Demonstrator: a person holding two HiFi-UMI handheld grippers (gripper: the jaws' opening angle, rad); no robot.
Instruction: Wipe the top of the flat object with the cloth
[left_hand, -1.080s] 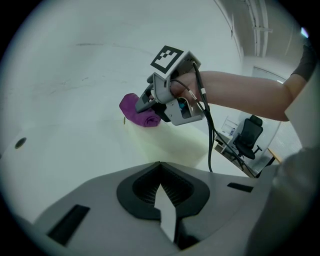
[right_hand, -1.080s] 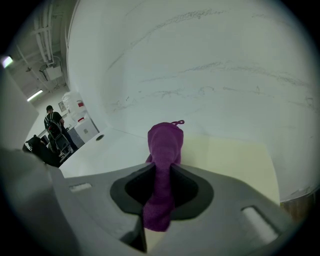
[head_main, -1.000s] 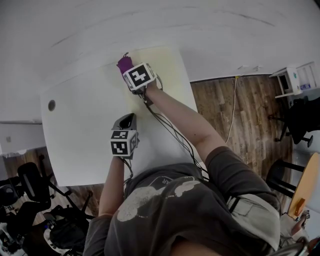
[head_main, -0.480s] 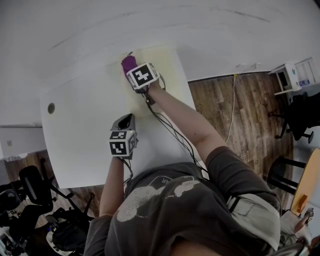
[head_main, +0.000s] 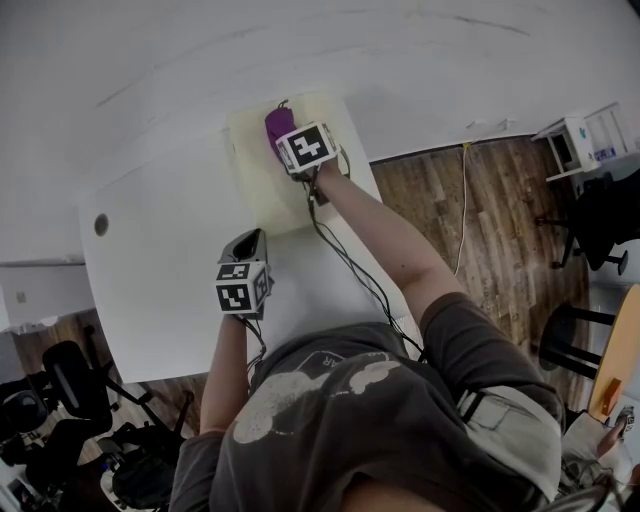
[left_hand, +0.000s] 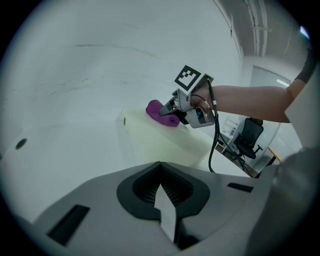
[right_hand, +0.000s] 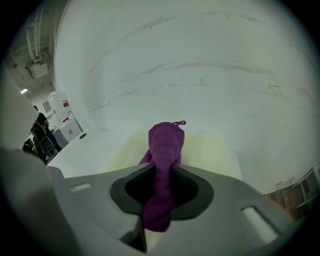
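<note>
A pale yellow flat board (head_main: 262, 185) lies at the far right end of the white table (head_main: 160, 270), against the wall. My right gripper (head_main: 288, 140) is shut on a purple cloth (head_main: 278, 124), which rests on the board's far part. In the right gripper view the purple cloth (right_hand: 164, 150) runs between the jaws and out onto the pale yellow flat board (right_hand: 210, 150). My left gripper (head_main: 252, 243) hovers over bare table near the board's near edge, shut with nothing held. From the left gripper view I see the purple cloth (left_hand: 161, 111) and the board (left_hand: 160, 142) ahead.
A round cable hole (head_main: 101, 224) sits at the table's left end. A cable (head_main: 350, 265) trails from the right gripper along the arm. Wooden floor (head_main: 480, 220), a white shelf unit (head_main: 580, 145) and chairs lie to the right.
My right gripper has slid the purple cloth rightward along the board's far part. The left gripper has stayed where it was.
</note>
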